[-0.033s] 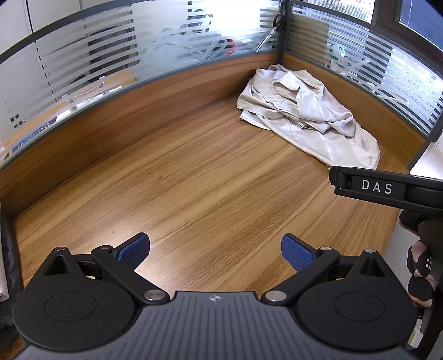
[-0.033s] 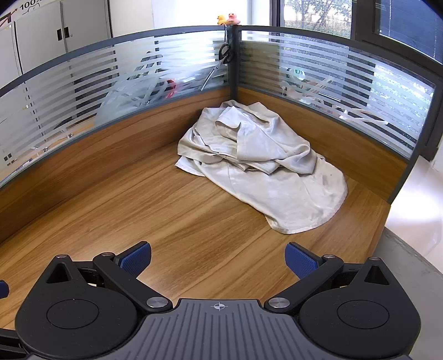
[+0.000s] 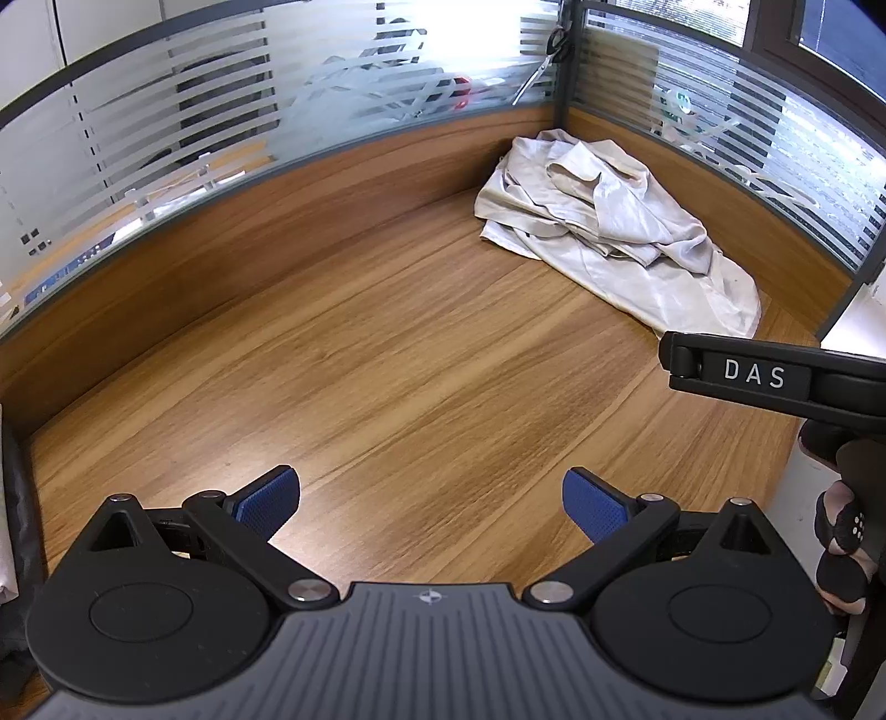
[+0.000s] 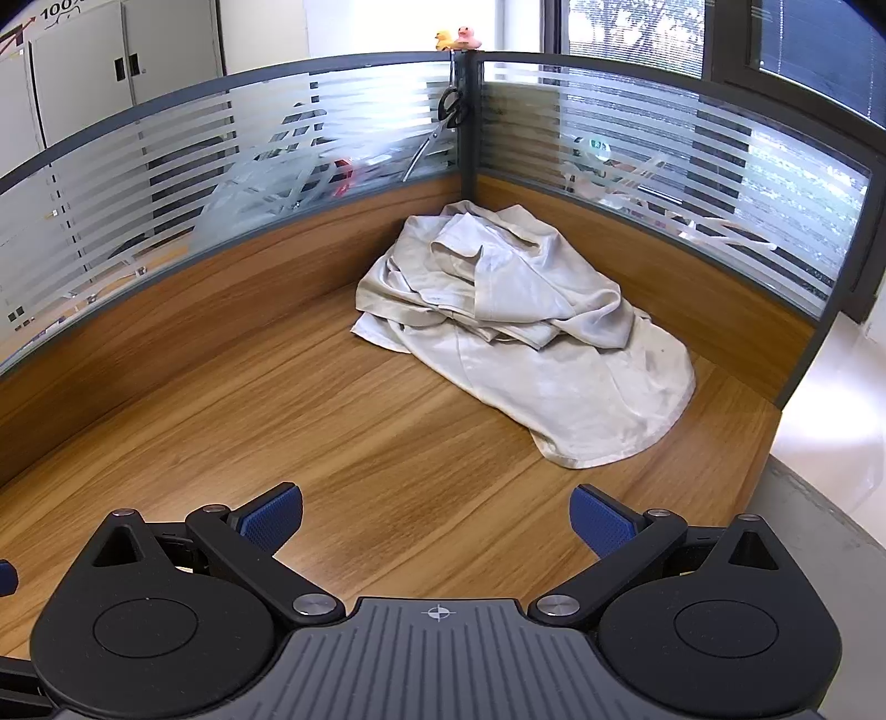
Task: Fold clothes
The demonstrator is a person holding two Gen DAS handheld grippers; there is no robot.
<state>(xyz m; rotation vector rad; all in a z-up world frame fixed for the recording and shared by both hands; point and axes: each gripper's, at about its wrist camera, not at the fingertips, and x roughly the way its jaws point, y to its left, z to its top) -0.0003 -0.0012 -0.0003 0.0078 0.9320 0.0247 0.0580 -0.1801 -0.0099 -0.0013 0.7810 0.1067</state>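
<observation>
While the crumpled off-white garment is lying in a loose heap at the far corner of the wooden desk, just beside the striped glass partition, both claws are hanging over the bare near part of the wood. The left gripper is holding its blue pads spread wide, with nothing sitting between them, and the garment is showing far off to its right, well apart from it. The right gripper is likewise standing fully spread and pinching nothing, with the heap lying far ahead of it and slightly right. In the left wrist view, part of the right gripper's black body is jutting in from the right edge, marked DAS. Scissors are hanging at the partition's corner post, and two small toy ducks are sitting on top of it.
</observation>
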